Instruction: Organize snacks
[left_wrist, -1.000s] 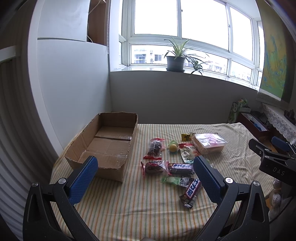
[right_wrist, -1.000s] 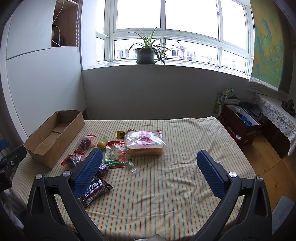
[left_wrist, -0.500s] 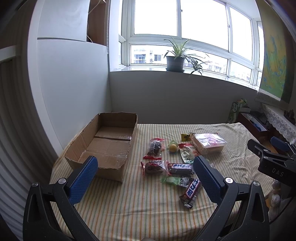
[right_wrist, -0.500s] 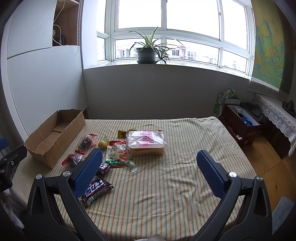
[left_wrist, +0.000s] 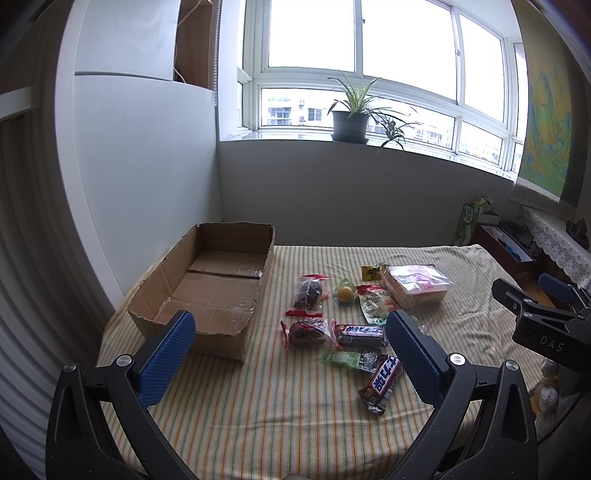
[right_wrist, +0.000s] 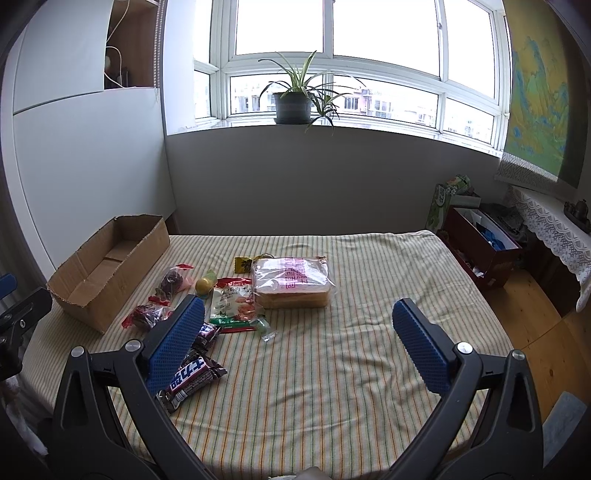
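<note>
An open, empty cardboard box (left_wrist: 207, 291) (right_wrist: 107, 273) sits at the table's left. Several snacks lie to its right: a bagged loaf of bread (left_wrist: 417, 284) (right_wrist: 291, 282), two dark pastries in clear wrap (left_wrist: 308, 291) (left_wrist: 306, 332), a yellow jelly cup (left_wrist: 345, 293), a green-and-white snack bag (right_wrist: 232, 304) and chocolate bars (left_wrist: 382, 380) (right_wrist: 192, 376). My left gripper (left_wrist: 288, 350) is open and empty, held above the table's near edge. My right gripper (right_wrist: 299, 339) is open and empty, just right of the snacks.
The table wears a striped cloth (right_wrist: 351, 369). A wall stands behind it, with a potted plant (right_wrist: 295, 99) on the window sill. A red box (right_wrist: 484, 254) and a lace-covered cabinet (right_wrist: 554, 236) stand on the floor at the right.
The right gripper has drifted slightly forward and left toward the snacks. The left gripper has barely moved. Both stay open.
</note>
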